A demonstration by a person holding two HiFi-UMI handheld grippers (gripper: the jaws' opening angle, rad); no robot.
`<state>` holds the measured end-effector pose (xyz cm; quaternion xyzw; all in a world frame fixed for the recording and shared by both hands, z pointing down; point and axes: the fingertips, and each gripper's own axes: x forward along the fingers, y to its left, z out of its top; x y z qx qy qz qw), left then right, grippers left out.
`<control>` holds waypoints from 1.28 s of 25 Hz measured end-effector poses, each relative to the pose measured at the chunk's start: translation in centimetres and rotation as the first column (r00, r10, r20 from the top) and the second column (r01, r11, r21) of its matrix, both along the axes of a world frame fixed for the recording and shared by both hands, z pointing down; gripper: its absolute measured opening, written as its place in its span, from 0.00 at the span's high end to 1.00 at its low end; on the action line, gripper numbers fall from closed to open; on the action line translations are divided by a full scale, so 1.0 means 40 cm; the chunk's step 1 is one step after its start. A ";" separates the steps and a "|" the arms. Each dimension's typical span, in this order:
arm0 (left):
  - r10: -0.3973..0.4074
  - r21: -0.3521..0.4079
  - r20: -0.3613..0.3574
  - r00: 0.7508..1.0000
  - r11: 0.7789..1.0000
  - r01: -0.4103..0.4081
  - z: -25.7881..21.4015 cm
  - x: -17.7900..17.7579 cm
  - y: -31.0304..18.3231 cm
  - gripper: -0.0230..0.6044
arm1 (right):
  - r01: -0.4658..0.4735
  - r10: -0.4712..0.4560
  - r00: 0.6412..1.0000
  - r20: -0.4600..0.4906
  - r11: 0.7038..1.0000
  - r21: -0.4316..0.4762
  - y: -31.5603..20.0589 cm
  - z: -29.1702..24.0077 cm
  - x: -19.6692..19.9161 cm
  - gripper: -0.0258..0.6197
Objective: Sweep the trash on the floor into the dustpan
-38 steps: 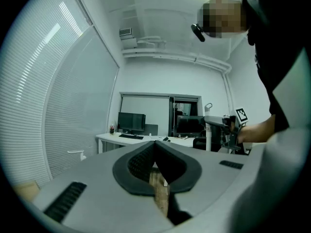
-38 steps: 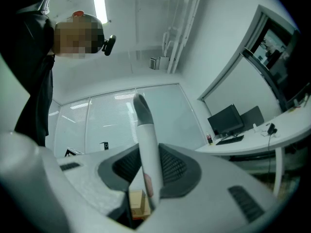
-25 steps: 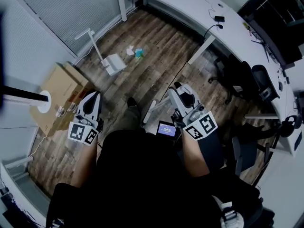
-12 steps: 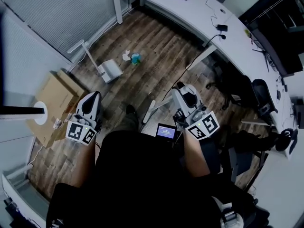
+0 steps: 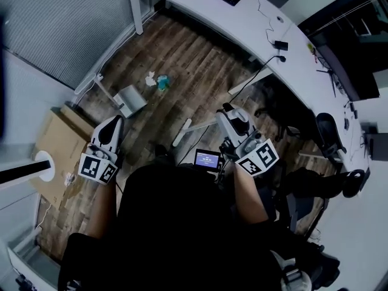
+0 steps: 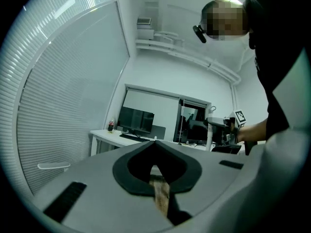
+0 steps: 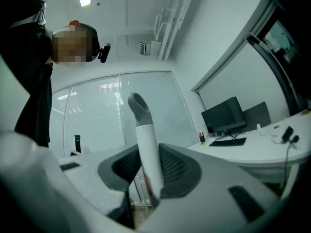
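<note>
Trouble could come from the loose dustpan (image 5: pixel 130 99): it stands unheld on the wooden floor (image 5: pixel 200 65), and a firm stroke may shove it aside or send the light rubbish past its lip. The left tool (image 5: pixel 112 126) is fully closed on nothing, so it would need to open and take the pan's long handle to steady it. The right tool (image 5: pixel 231 117) is clamped on a white broom handle (image 7: pixel 147 144) with a grey end, gripped on one narrow stretch, so the broom may twist under a sideways push. A dark cable (image 5: pixel 239 90) on the floor, well apart from the dustpan on its tabletop (image 5: pixel 254 23) side, could snag the broom. The trash, a crumpled white paper (image 5: pixel 150 77) and a teal scrap (image 5: pixel 163 82), lies touching or nearly so, just beside the dustpan toward the tabletop; a cardboard box (image 5: pixel 51 144) sits near the pan's opposite side.
</note>
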<state>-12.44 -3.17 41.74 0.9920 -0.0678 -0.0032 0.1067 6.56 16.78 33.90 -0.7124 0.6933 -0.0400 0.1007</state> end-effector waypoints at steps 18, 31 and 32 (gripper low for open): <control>-0.086 -0.059 -0.098 0.991 0.995 0.081 -0.030 0.062 -0.209 0.97 | 0.012 -0.013 0.999 0.035 1.000 0.024 -0.281 -0.012 0.151 0.79; -0.121 -0.098 -0.049 0.991 0.988 0.115 -0.019 0.184 -0.379 0.97 | 0.190 -0.191 0.969 0.159 0.981 0.027 -0.513 0.090 0.341 0.79; -0.145 -0.091 -0.031 0.989 0.986 0.141 -0.018 0.189 -0.398 0.97 | 0.219 -0.221 0.962 0.160 0.975 0.033 -0.533 0.089 0.357 0.79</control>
